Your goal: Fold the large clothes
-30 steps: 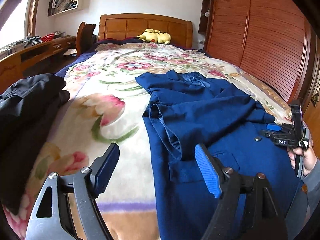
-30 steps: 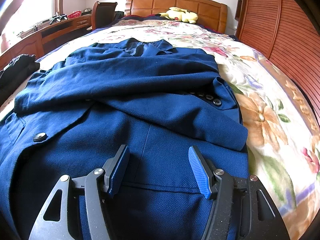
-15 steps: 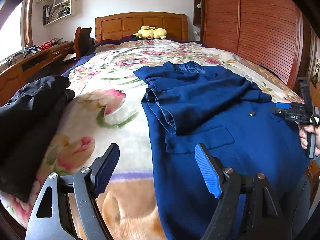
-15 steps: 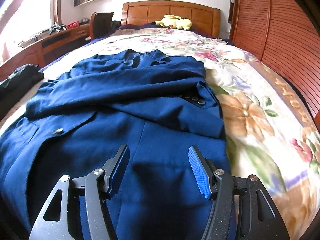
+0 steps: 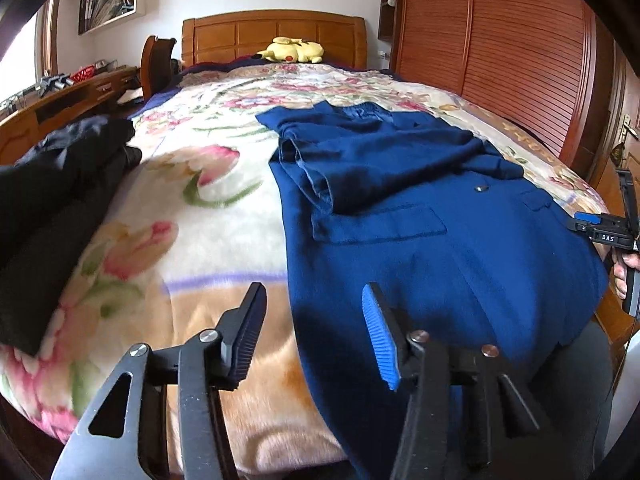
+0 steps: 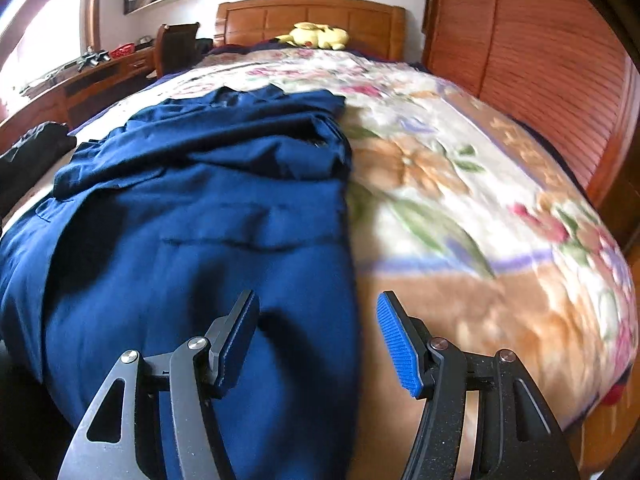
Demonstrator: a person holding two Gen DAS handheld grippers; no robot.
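A dark blue jacket [image 5: 400,208] lies flat on the floral blanket [image 5: 192,216], its sleeves folded across the chest and its hem hanging over the bed's foot. My left gripper [image 5: 314,332] hovers at the hem's left edge. Its jaws are closing, with the jacket's edge between them but not pinched. In the right wrist view my right gripper [image 6: 318,336] stands open over the jacket's [image 6: 200,220] right edge, which runs between the fingers untouched. The right gripper [image 5: 600,232] also shows at the far right of the left wrist view, held by a hand [image 5: 624,276].
A black garment [image 5: 52,200] is piled at the bed's left side. A yellow plush toy [image 5: 292,50] sits by the wooden headboard [image 5: 272,32]. Slatted wooden wardrobe doors [image 5: 500,60] line the right; a desk [image 5: 60,100] and chair [image 5: 158,60] stand on the left.
Both grippers have drawn back toward the foot of the bed. The left jaws have narrowed. The right gripper slid from over the jacket's middle to its right edge.
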